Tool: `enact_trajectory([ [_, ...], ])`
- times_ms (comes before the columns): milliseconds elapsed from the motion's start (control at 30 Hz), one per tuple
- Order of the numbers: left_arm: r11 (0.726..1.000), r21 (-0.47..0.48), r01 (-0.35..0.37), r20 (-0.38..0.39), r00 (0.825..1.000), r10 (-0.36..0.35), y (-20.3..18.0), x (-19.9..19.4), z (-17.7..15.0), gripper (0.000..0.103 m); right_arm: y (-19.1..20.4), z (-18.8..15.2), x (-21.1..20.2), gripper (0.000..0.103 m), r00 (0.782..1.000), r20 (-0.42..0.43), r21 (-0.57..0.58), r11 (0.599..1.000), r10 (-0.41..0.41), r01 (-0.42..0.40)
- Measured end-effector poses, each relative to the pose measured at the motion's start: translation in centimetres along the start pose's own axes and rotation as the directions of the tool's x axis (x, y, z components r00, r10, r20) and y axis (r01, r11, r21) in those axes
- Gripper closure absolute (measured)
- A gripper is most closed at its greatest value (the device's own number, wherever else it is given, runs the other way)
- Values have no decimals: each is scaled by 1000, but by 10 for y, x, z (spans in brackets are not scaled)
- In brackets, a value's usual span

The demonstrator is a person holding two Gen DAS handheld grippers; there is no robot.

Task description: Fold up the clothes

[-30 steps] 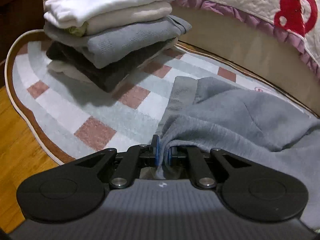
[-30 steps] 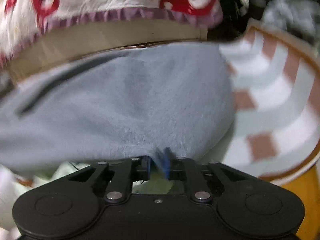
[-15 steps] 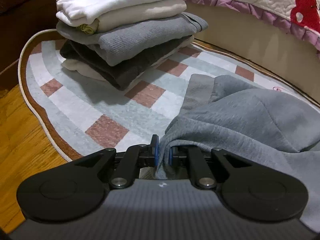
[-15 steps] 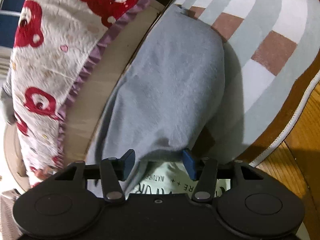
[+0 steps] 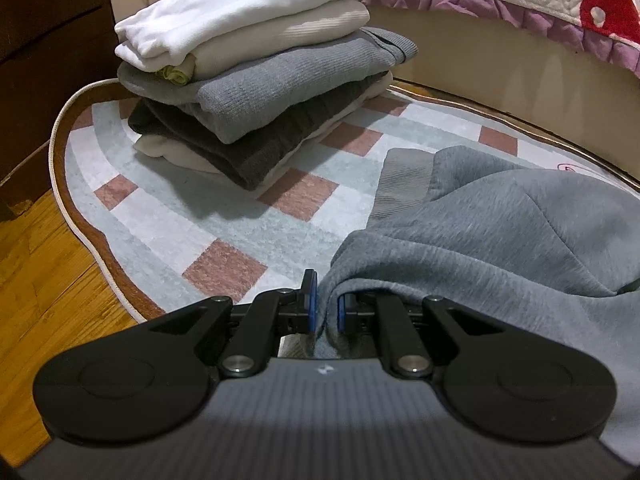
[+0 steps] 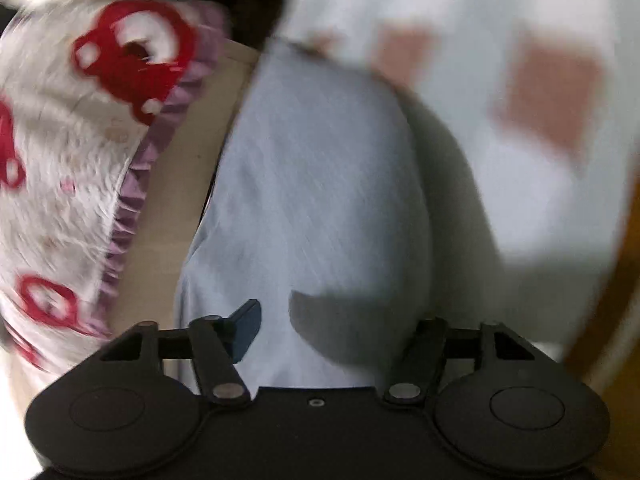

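Observation:
A grey sweatshirt [image 5: 492, 240] lies crumpled on the rug, its ribbed hem [image 5: 404, 180] toward the stack. My left gripper [image 5: 324, 312] is shut on a fold of its near edge, low over the rug. In the blurred right wrist view the same sweatshirt [image 6: 320, 184] stretches away along the bed's side. My right gripper [image 6: 336, 320] has its jaws wide apart and closing, with the cloth between them. Its left fingertip [image 6: 245, 326] shows clear of the fabric; the right one is hidden under a fold.
A stack of folded clothes [image 5: 256, 80] stands at the rug's far left. The patterned rug [image 5: 224, 224] ends at a wooden floor [image 5: 44, 280] on the left. A bed with a bear-print quilt [image 6: 80, 128] runs along the far side, and a dark cabinet [image 5: 44, 40] stands at the left.
The right gripper, shut on the sweatshirt a second ago, opened, rolled and sank toward the cloth. The left gripper kept its hold and barely shifted.

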State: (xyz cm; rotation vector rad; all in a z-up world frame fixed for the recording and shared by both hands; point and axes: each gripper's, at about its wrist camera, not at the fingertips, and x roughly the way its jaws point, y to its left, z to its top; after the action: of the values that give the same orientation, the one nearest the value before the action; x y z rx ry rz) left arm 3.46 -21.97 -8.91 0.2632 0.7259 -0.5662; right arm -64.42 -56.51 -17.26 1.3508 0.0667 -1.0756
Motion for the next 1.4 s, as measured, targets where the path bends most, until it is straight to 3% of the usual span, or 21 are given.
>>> enact_trajectory([
  [33,1000,15,-6,12,1000,6,-2,-4,1,96,14,5,1,95,999,43,-114,993,-34,38],
  [167,999,45,3,61,998,-6,-8,-29,10,99,69,27,-21,98,987,161,-404,913,12,54],
  [233,999,34,34,80,996,-36,-6,-50,15,99,97,32,-46,99,977,207,-527,847,53,66],
  [367,993,-9,115,95,989,-114,4,-93,15,99,121,32,-109,100,952,296,-646,750,79,139],
  [467,991,-5,134,37,990,-134,6,-104,-2,99,109,20,-130,100,916,397,-676,659,-52,330],
  [533,993,40,111,-24,994,-110,0,-93,-14,99,78,16,-125,99,898,398,-654,628,-189,422],
  [600,992,89,88,-85,993,-81,-6,-82,-27,99,48,13,-108,97,896,348,-656,610,-277,444],
  [633,991,113,70,-108,992,-58,-10,-76,-32,98,33,11,-93,89,898,302,-680,587,-321,439],
  [700,987,158,34,-140,990,-11,-18,-68,-37,95,13,3,-66,73,873,225,-743,504,-433,441],
  [733,985,170,25,-140,990,-1,-19,-70,-35,90,8,-1,-58,70,859,202,-766,471,-470,438],
  [767,984,179,17,-139,990,8,-20,-72,-33,88,8,-2,-57,67,853,190,-775,459,-486,434],
  [833,983,185,17,-139,990,9,-17,-78,-30,73,17,2,-64,56,847,181,-767,468,-500,440],
  [967,991,129,45,-137,990,-27,-7,-97,-22,63,50,17,-90,52,859,226,-718,517,-460,466],
  [1033,993,93,75,-120,991,-64,-2,-106,-17,61,77,23,-102,51,885,249,-715,541,-394,443],
  [1067,993,82,86,-109,991,-77,-1,-110,-14,61,92,23,-104,51,910,230,-730,557,-345,396],
  [1133,993,61,98,-73,993,-93,2,-120,-8,61,122,21,-101,49,960,152,-763,589,-236,266],
  [1200,994,54,90,-20,996,-89,5,-133,-4,58,154,12,-84,48,990,39,-792,600,-135,113],
  [1300,995,57,78,38,996,-81,11,-147,3,49,205,-15,-48,48,995,-85,-829,557,-58,-38],
  [1400,994,49,102,48,993,-105,16,-141,16,47,260,-43,-8,48,981,-193,-849,503,-7,-163],
])
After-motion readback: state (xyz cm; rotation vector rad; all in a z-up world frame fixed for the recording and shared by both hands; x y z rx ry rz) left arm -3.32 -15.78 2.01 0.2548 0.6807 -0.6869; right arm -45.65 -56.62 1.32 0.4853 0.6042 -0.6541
